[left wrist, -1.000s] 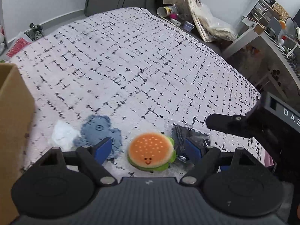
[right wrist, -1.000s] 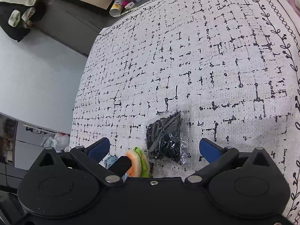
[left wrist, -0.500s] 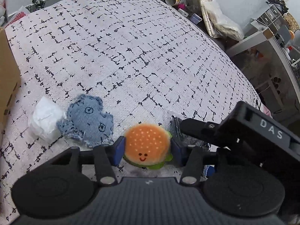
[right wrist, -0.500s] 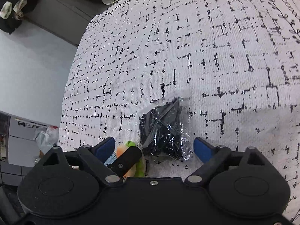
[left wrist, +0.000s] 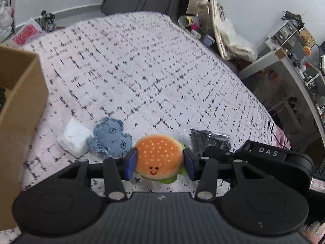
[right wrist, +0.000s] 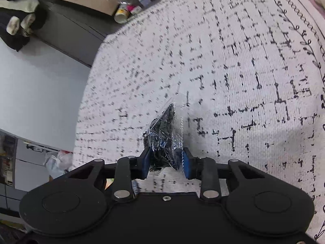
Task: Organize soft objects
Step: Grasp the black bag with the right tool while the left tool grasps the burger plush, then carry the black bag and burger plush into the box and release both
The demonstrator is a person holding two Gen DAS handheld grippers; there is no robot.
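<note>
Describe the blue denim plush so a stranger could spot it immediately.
On the patterned bedspread, right of the cardboard box, soft things lie in a row. The denim plush sits between a white wad and the burger plush held in the left claw. It alone is frayed blue with stitched eyes.

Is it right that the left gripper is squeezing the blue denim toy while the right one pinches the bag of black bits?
Not quite. The left gripper is squeezing the burger plush, as the left wrist view shows; the blue denim toy lies loose beside it. The right gripper does pinch the bag of black bits.
</note>
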